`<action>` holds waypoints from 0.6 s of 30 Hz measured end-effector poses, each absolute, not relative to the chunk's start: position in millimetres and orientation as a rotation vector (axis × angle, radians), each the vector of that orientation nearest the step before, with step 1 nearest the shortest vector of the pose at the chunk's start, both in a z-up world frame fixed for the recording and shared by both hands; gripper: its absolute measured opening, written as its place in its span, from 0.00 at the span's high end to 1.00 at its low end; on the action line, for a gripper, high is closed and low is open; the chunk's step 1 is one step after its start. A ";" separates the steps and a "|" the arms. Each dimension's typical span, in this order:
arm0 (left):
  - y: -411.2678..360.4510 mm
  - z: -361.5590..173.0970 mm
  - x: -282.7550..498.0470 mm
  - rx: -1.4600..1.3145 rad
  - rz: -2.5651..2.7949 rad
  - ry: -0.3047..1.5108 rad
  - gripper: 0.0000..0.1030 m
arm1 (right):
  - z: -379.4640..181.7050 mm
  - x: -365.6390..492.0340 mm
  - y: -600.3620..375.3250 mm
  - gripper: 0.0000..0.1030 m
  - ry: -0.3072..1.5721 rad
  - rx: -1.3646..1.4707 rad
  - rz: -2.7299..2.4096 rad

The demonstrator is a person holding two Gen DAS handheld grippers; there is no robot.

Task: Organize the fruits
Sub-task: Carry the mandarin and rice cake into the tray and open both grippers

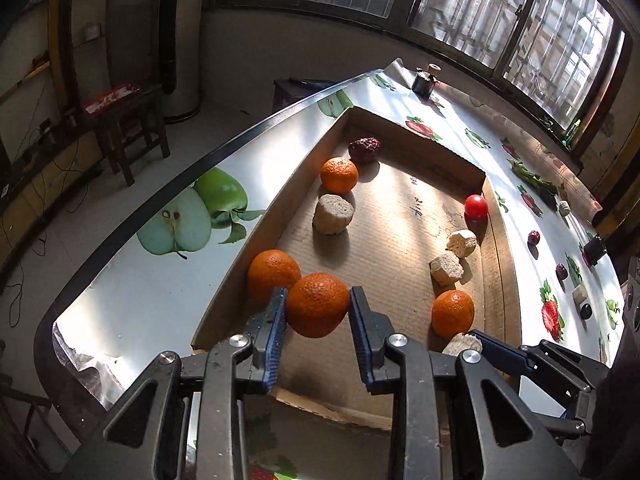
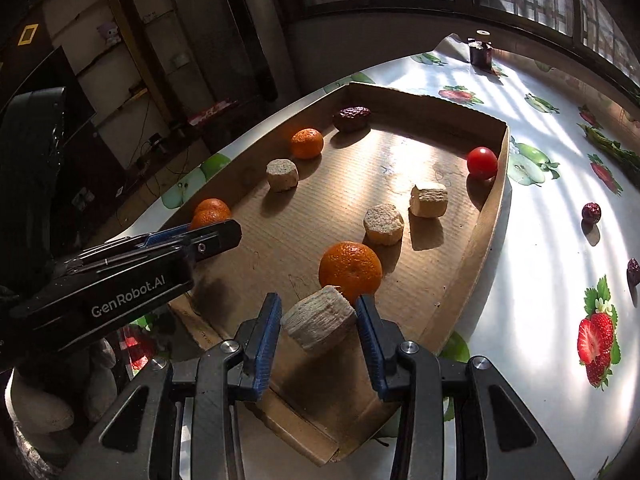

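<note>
So the left gripper [image 1: 317, 307] has its blue ribbed pads pinching a mandarin orange [image 1: 317, 305] just over the near end of the cardboard tray [image 1: 494, 280], right beside another mandarin [image 1: 273, 276] parked against the left wall. The right gripper [image 2: 318, 322] is clamped on a pale, fibrous chunk [image 2: 319, 317], maybe cut corn cob or similar, hard to say, low over the near corner by a third mandarin [image 2: 350, 267]. Best bet for both: lower until the piece sits on the cardboard before letting go, since the mandarins are round and will roll, while the chunk has flat cut faces and should stay put. The tray floor is ribbed corrugated board, so decent friction. Further out sit a smooth cherry tomato [image 1: 476, 207], a wrinkly red date [image 1: 364, 149], more chunks, and stray dates on the glossy fruit-print tablecloth [image 1: 120, 292].
</note>
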State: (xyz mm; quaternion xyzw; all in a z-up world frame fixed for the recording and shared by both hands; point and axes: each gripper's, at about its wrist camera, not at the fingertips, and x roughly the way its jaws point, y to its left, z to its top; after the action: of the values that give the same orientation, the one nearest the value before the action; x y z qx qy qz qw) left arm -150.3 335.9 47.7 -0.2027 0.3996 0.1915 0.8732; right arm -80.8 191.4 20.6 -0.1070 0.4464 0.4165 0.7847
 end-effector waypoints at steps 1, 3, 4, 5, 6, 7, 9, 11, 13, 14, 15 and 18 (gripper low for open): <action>336.0 50.4 -152.3 -0.419 0.408 0.827 0.70 | 18.7 -81.5 192.8 0.59 0.965 -0.236 0.897; 336.4 57.2 -156.4 -0.405 0.425 0.807 0.61 | 18.7 -84.6 194.5 0.59 0.944 -0.263 0.885; 335.4 60.6 -158.2 -0.397 0.436 0.797 0.58 | 18.8 -86.1 195.8 0.59 0.936 -0.277 0.878; 334.1 64.4 -160.0 -0.385 0.447 0.787 0.56 | 18.7 -87.0 196.4 0.59 0.930 -0.288 0.871; 332.5 68.3 -161.8 -0.374 0.452 0.776 0.56 | 18.5 -87.8 197.3 0.59 0.924 -0.298 0.866; 330.1 71.8 -163.3 -0.362 0.455 0.766 0.56 | 18.4 -88.7 197.5 0.59 0.920 -0.306 0.864; 325.6 79.1 -167.0 -0.339 0.461 0.749 0.53 | 19.0 -90.7 198.0 0.51 0.915 -0.315 0.867; 320.3 86.1 -170.3 -0.315 0.467 0.729 0.51 | 22.4 -92.6 195.2 0.43 0.900 -0.306 0.865; 315.3 92.9 -174.1 -0.292 0.474 0.712 0.50 | 29.3 -95.2 190.4 0.42 0.878 -0.285 0.874; 313.1 96.0 -175.8 -0.284 0.475 0.704 0.49 | 33.6 -96.5 187.5 0.42 0.865 -0.274 0.873; 310.6 99.5 -177.2 -0.276 0.475 0.696 0.49 | 38.1 -97.7 183.7 0.42 0.851 -0.263 0.869; 304.1 107.8 -182.3 -0.255 0.479 0.676 0.47 | 50.4 -101.8 169.0 0.37 0.814 -0.229 0.849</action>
State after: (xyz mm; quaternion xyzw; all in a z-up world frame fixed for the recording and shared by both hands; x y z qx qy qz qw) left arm -182.3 304.1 107.8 -0.1235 0.3276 0.2322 0.9075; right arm -101.8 169.0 50.4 -0.1076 0.3833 0.3994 0.8258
